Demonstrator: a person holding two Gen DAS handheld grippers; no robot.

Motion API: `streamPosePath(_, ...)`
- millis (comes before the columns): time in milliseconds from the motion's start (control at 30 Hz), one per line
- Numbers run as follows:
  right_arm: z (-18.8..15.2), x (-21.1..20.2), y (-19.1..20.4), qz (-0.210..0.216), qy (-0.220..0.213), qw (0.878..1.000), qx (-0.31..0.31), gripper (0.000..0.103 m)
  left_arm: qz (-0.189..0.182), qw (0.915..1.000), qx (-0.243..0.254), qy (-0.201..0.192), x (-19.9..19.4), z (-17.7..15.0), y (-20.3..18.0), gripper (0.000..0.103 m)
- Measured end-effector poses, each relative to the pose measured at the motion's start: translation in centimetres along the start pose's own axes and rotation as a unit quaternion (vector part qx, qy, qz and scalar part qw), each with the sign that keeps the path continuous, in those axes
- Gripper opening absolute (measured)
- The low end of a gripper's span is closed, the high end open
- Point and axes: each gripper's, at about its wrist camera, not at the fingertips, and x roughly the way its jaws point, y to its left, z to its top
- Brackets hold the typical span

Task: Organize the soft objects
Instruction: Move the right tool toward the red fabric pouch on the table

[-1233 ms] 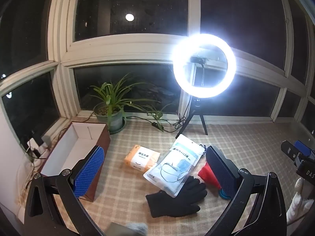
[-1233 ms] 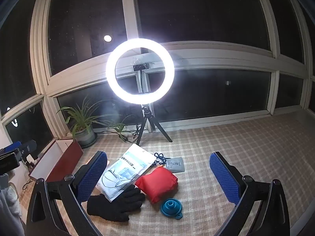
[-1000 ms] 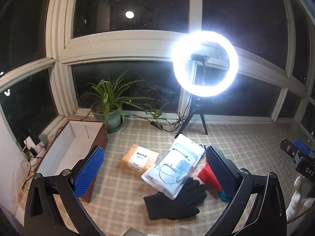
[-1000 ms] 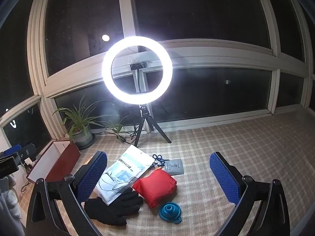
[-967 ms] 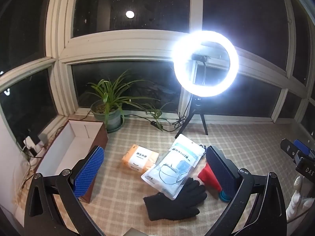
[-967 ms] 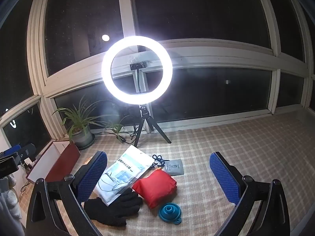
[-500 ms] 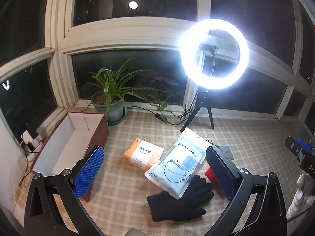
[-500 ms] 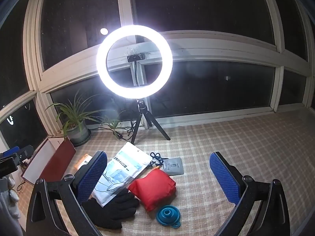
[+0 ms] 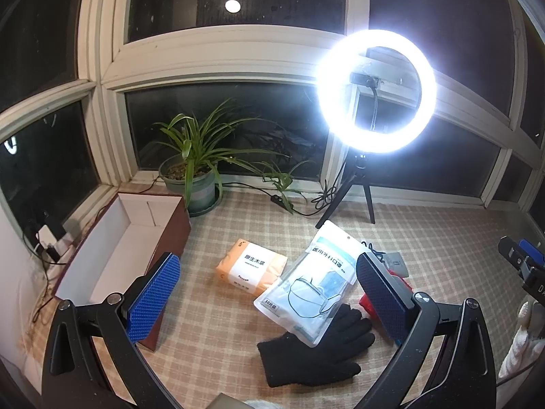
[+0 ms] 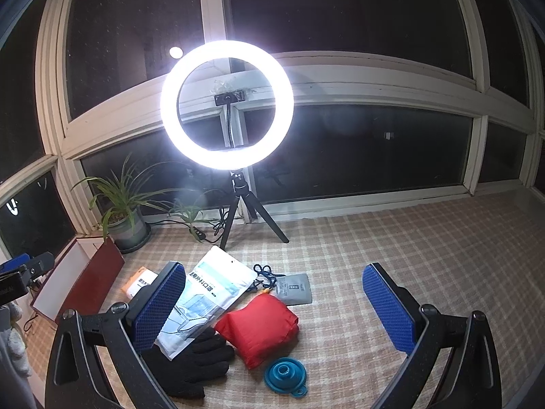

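A black glove [image 9: 316, 351] lies on the checked mat, partly under a clear pack of face masks [image 9: 313, 283]. An orange tissue pack [image 9: 250, 269] lies left of the masks. A red fabric pouch [image 10: 260, 329] sits right of the glove [image 10: 190, 361], with a teal silicone funnel [image 10: 285, 375] in front of it and a small grey packet [image 10: 293, 289] behind. My left gripper [image 9: 269, 300] is open and empty above the tissue pack and masks. My right gripper [image 10: 274, 310] is open and empty above the red pouch.
An open brown box with a white inside [image 9: 115, 259] stands at the left. A potted plant [image 9: 190, 184] and a lit ring light on a tripod [image 9: 376, 92] stand by the windows, with cables on the mat. Bare mat [image 10: 425, 245] extends to the right.
Both grippers have moved forward and slightly down toward the objects, which now look larger and nearer. Both stay open. Nothing on the mat has moved.
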Motion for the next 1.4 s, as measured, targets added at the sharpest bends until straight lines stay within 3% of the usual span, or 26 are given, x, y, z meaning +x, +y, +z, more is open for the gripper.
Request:
streamPosePath(300,0.32,0.00,-0.01,-0.003,-0.002,1.000,-0.002,0.102,-0.005,0.9997,-0.015,0.017,0.84,-0.21,0.53,0.103)
streamPosePath(1400,-0.12,0.07,-0.92,-0.008,0.003,1.000,0.004,0.102,0.009,0.9998,-0.016,0.012,0.83,-0.39,0.77,0.103)
